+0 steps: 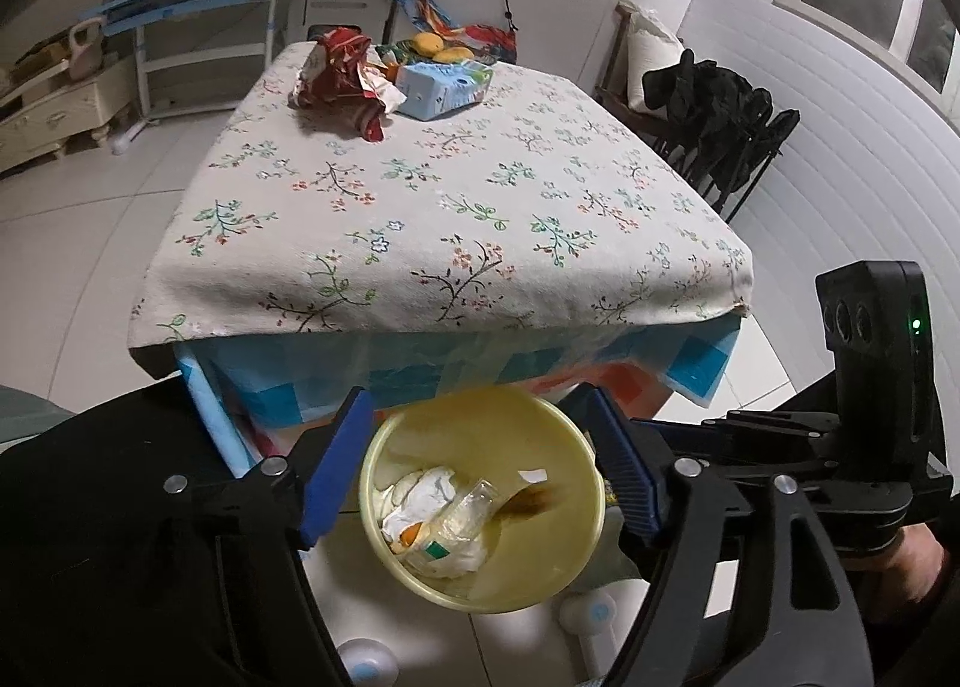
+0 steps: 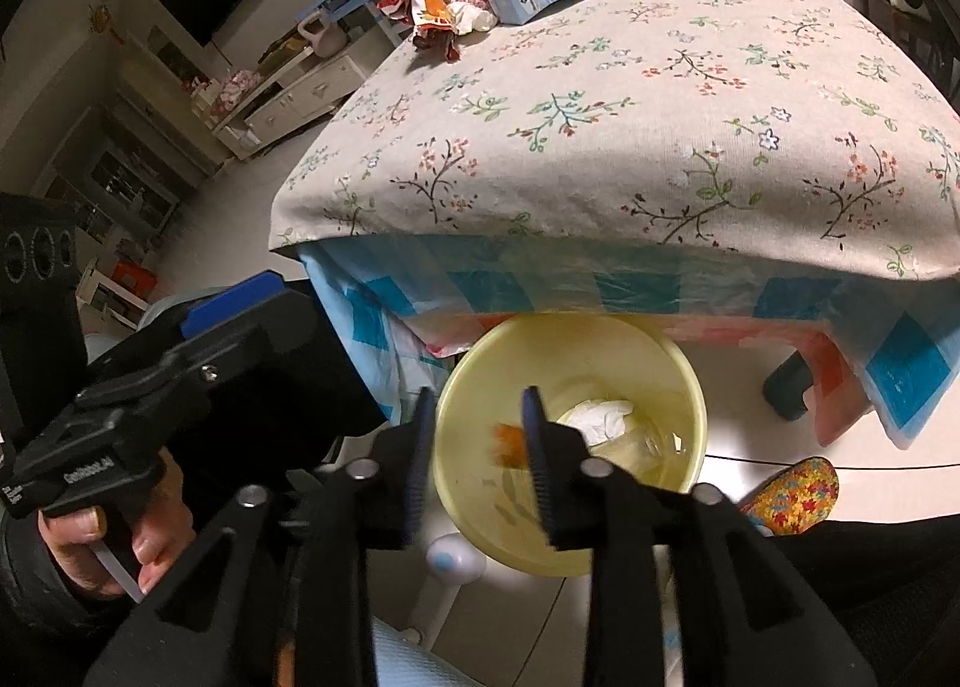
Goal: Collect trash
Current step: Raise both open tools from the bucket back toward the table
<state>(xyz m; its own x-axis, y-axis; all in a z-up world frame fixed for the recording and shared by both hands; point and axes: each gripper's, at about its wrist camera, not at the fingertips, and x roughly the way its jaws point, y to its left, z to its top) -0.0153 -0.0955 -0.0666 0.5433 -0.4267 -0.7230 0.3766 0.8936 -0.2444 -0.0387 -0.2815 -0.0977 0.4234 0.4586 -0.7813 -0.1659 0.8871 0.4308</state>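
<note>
Table [image 1: 420,195], upper and centre of both views: covered by a floral cloth over a blue-checked plastic sheet that overhangs the near edge. The remaining trash sits at its far end, upper left of the left wrist view: a crumpled red wrapper [image 1: 339,69] and, touching it on the right, a light-blue carton [image 1: 444,87]. Both lie well apart from either gripper.

Yellow bin [image 1: 576,561], lower centre of both views: it stands on the floor just below the table's near edge, partly tucked under the overhang, presumably so that items can be dropped straight down from table height. It already holds crumpled white paper [image 1: 432,498] and a clear plastic piece (contents otherwise hard to identify).

Left gripper [image 1: 477,474], lower centre: jaws spread wide, nothing between them, poised directly above the bin mouth.

Right gripper [image 2: 477,450], lower centre of the right wrist view: jaws parted to a moderate gap, also over the bin. A small blurred orange scrap [image 2: 509,446] appears between the fingers; it looks to be falling or just let go, but whether the pads touch it cannot be told.

Obstructions: the overhanging sheet and table edge crowd the bin's far rim. Fruit [image 1: 435,44] behind the carton is, by judgement, not trash. A dark-draped chair [image 1: 714,117] stands at right, clear of the work.
</note>
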